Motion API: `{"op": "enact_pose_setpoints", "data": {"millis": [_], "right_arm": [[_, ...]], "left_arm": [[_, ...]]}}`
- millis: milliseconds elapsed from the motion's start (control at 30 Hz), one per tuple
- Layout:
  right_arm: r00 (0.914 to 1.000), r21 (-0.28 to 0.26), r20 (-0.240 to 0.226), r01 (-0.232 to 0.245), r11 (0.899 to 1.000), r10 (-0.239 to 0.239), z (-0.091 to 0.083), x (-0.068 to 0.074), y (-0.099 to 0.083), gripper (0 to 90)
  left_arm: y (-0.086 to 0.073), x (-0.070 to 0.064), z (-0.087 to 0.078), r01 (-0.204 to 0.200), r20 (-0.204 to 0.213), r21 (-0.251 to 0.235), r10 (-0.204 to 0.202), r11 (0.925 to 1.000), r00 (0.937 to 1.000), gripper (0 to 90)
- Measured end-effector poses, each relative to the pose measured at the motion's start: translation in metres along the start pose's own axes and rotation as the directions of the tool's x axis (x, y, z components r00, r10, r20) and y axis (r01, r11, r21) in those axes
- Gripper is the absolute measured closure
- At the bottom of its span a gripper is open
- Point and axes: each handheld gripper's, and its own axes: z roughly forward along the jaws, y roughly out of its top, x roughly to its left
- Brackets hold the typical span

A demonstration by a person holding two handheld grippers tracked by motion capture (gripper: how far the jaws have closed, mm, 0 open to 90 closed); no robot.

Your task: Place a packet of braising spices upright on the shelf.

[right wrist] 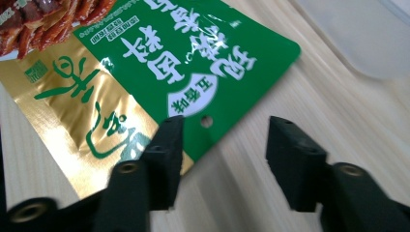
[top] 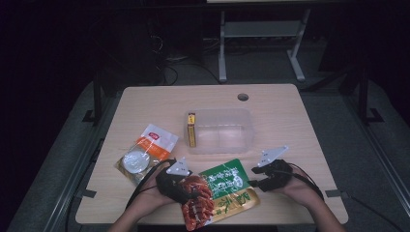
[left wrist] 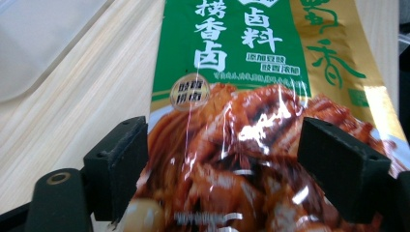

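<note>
A green and gold food packet (top: 223,193) lies flat at the near edge of a wooden table (top: 290,121), in front of a clear plastic tub (top: 220,129). The left gripper (top: 186,186) straddles its red end, jaws wide apart. The right gripper (top: 255,177), jaws also spread, sits at its green end, gripping nothing

Dim bkgd, lit table (top: 145,104); pouch (left wrist: 251,145) glare.

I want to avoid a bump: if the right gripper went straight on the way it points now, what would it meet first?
Most likely the green sauce packet: the right gripper points at its top edge, jaws open, with the hang hole just ahead.
</note>
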Motion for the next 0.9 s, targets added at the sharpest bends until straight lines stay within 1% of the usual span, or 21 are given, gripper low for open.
{"op": "enact_pose_setpoints", "data": {"millis": [33,67,100,133,167,233,300,367,433,467,500,533,567,600,633,667,700,733,767,833,900], "right_arm": [[0.9999,-0.009,0.005,-0.014,1.0,0.014,-0.002,0.001,-0.002,44.6],[0.9995,-0.02,0.016,-0.027,0.999,0.027,-0.006,0.003,-0.006,42.2],[0.9991,-0.028,0.03,-0.029,0.999,0.03,-0.009,0.004,-0.008,41.0],[0.9987,-0.033,0.039,-0.032,0.999,0.034,-0.011,0.005,-0.01,40.1],[0.9981,-0.044,0.046,-0.038,0.998,0.04,-0.013,0.007,-0.013,39.3],[0.9976,-0.048,0.054,-0.041,0.998,0.044,-0.016,0.011,-0.017,38.1],[0.9978,-0.045,0.053,-0.037,0.998,0.04,-0.016,0.011,-0.018,37.9],[0.9979,-0.037,0.05,-0.039,0.999,0.041,-0.014,0.01,-0.018,38.0],[0.9983,-0.033,0.045,-0.036,0.999,0.038,-0.012,0.009,-0.018,38.0],[0.9985,-0.034,0.043,-0.034,0.999,0.035,-0.012,0.009,-0.018,38.1],[0.9986,-0.034,0.042,-0.032,0.999,0.034,-0.012,0.01,-0.018,38.1],[0.9986,-0.035,0.041,-0.03,0.999,0.032,-0.012,0.01,-0.018,38.1],[0.9984,-0.036,0.045,-0.032,0.999,0.033,-0.012,0.009,-0.018,38.0],[0.9983,-0.039,0.047,-0.032,0.999,0.034,-0.013,0.009,-0.018,38.0],[0.9983,-0.04,0.047,-0.033,0.999,0.035,-0.013,0.009,-0.018,38.0],[0.9981,-0.041,0.05,-0.033,0.999,0.035,-0.013,0.008,-0.018,38.1],[0.998,-0.041,0.052,-0.034,0.999,0.036,-0.014,0.008,-0.018,38.1],[0.998,-0.042,0.053,-0.033,0.999,0.035,-0.014,0.008,-0.018,38.2],[0.9981,-0.044,0.053,-0.031,0.999,0.033,-0.014,0.008,-0.018,38.2],[0.9982,-0.047,0.053,-0.025,0.999,0.028,-0.014,0.008,-0.018,38.2],[0.9982,-0.05,0.054,-0.025,0.998,0.028,-0.014,0.008,-0.018,38.2]], "left_arm": [[0.002,0.001,0.003,-0.009,-0.003,0.005,0.009,0.9999,1.0,17.4],[0.004,0.002,0.006,-0.007,-0.001,0.007,0.007,0.9999,1.0,17.1],[0.005,0.002,0.008,0.002,0.0,0.005,-0.002,1.0,1.0,16.9],[0.007,0.003,0.01,0.003,0.002,0.015,-0.003,0.9999,1.0,16.4],[0.007,0.002,0.014,0.014,-0.003,0.014,-0.014,0.9998,0.9999,15.9],[0.007,0.003,0.017,0.012,0.001,0.024,-0.012,0.9996,0.9999,15.6],[0.007,0.004,0.02,0.012,-0.002,0.037,-0.012,0.9992,0.9999,14.5],[0.006,0.008,0.021,0.02,0.003,0.041,-0.021,0.9989,0.9998,13.8],[0.005,0.009,0.022,0.044,0.003,0.028,-0.044,0.9986,0.999,13.6],[0.004,0.01,0.021,0.032,0.009,0.038,-0.033,0.9988,0.9994,13.7],[0.003,0.01,0.022,0.041,0.01,0.024,-0.041,0.9989,0.9991,13.7],[0.003,0.01,0.022,0.029,0.008,0.027,-0.029,0.9992,0.9995,13.7],[0.002,0.009,0.022,0.027,0.006,0.024,-0.027,0.9994,0.9996,13.7],[0.002,0.008,0.022,0.036,0.006,0.012,-0.036,0.9993,0.9993,13.9],[0.002,0.007,0.022,0.028,0.015,0.013,-0.028,0.9995,0.9995,14.8],[0.002,0.006,0.022,0.015,0.014,0.02,-0.015,0.9997,0.9998,16.3],[0.002,0.005,0.022,0.015,0.013,0.017,-0.016,0.9997,0.9998,16.4],[0.002,0.005,0.021,0.005,0.015,0.022,-0.005,0.9997,0.9999,17.4],[0.002,0.004,0.021,0.001,0.015,0.023,-0.001,0.9997,0.9999,19.4],[0.002,0.004,0.02,0.005,0.016,0.018,-0.005,0.9998,0.9999,24.3],[0.003,0.004,0.02,0.0,0.018,0.014,0.0,0.9999,0.9998,31.7]]}}
